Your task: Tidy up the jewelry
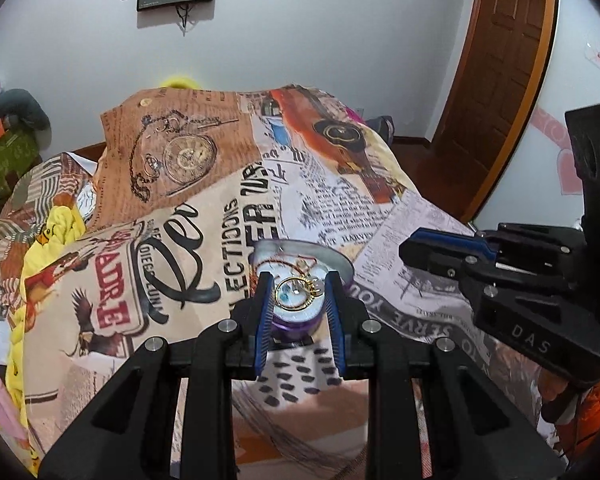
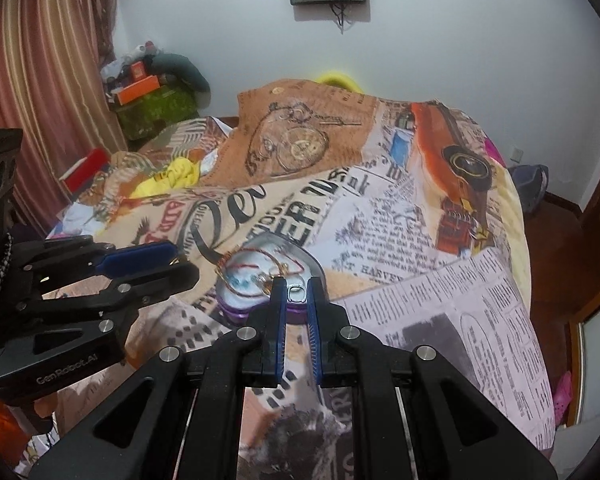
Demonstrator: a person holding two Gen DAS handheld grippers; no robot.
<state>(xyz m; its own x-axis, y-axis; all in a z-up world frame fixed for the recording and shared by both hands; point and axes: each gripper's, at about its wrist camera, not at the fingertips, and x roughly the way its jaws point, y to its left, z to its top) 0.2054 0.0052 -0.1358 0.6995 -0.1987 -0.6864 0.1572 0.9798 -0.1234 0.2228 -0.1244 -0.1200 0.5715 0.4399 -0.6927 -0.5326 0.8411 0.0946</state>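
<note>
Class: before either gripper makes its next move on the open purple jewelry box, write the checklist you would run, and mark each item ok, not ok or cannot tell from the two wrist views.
1. Jewelry box lid open: ok.
2. Gold ring visible between the left gripper jaws: ok.
3. Left jaws gripping ring or box: cannot tell.
4. Right gripper jaws parted, with the box's small metal clasp between them: ok.
5. Red-and-gold chain lying clear of the jaws: cannot tell.
6. Box resting level on the printed quilt: cannot tell; the fabric is soft.

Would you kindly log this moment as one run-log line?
left gripper: open, straddling purple jewelry box | right gripper: open at box edge | gold ring in box | box on bedspread
</note>
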